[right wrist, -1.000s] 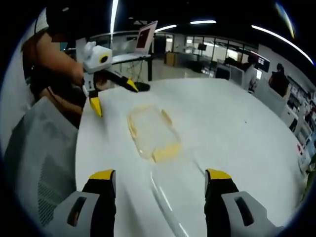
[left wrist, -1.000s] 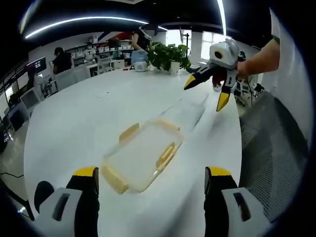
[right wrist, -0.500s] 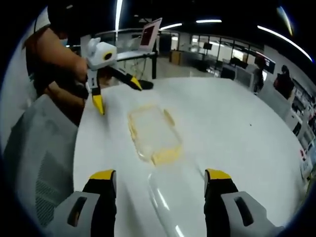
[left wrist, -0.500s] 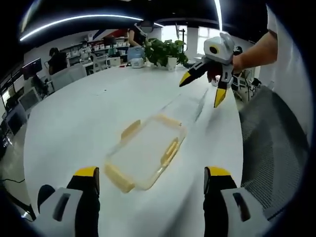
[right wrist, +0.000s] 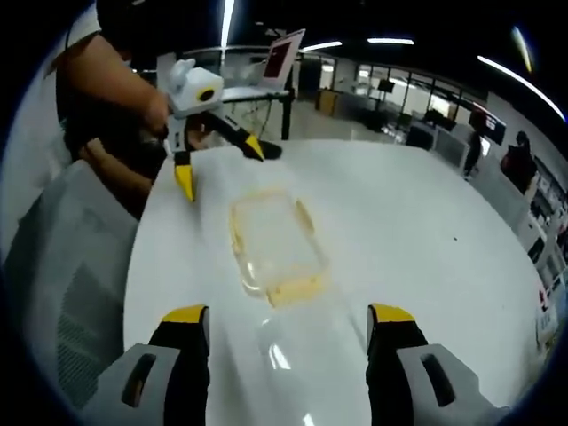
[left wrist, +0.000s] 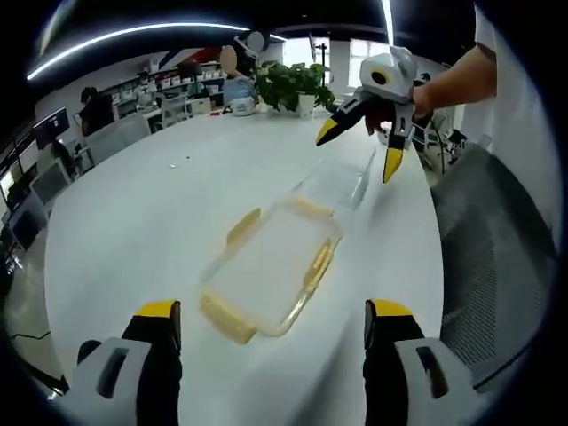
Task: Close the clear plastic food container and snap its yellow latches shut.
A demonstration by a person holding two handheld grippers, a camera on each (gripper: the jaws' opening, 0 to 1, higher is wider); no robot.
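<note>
Lying flat on the white tabletop (left wrist: 133,222), the lid (left wrist: 271,266) sits beside the clear container (left wrist: 342,182); left hand-held gripper (left wrist: 271,324) and right hand-held gripper (right wrist: 288,328) hover spread, empty.

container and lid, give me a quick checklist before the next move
1. Lid flat on the table, yellow latches showing: ok.
2. Clear container beside the lid, lying apart from it: ok.
3. Lid on the container: not ok.
4. Left tongs open, holding nothing: ok.
5. Right tongs open, above the container: ok.
6. Container upright or tipped: cannot tell.
</note>
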